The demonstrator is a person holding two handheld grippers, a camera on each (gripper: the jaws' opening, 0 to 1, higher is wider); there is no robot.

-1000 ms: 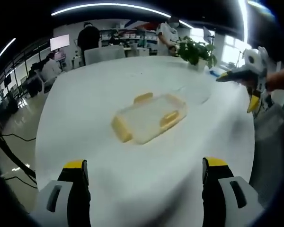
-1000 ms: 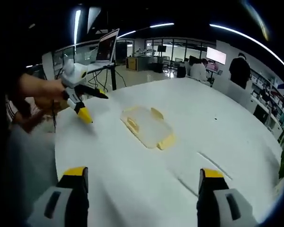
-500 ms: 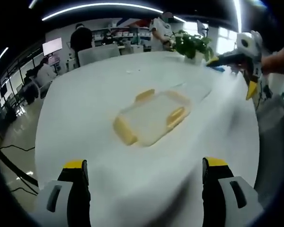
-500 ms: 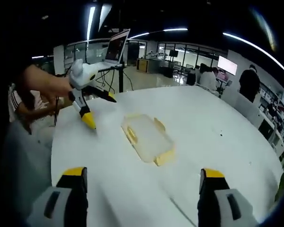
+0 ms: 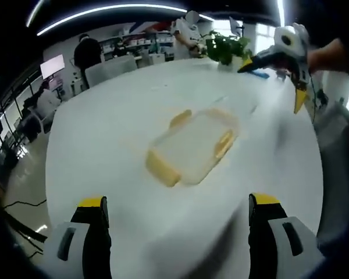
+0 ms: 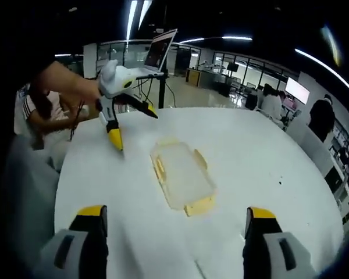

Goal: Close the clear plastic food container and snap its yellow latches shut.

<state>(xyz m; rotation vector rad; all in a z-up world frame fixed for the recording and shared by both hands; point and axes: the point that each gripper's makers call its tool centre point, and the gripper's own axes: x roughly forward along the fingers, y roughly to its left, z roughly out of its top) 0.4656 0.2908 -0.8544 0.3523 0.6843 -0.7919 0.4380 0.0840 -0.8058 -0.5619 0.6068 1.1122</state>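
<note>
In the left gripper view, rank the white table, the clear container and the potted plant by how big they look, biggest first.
1. white table
2. clear container
3. potted plant

The plant stands at the table's far edge, so distance shrinks it; its true size against the container is unsure.

Ahead of your left gripper, the clear container is smeared by motion, so you cannot tell whether its yellow latches are snapped. Your right gripper shows only its fingertips; the frame edge cuts the rest off.
</note>
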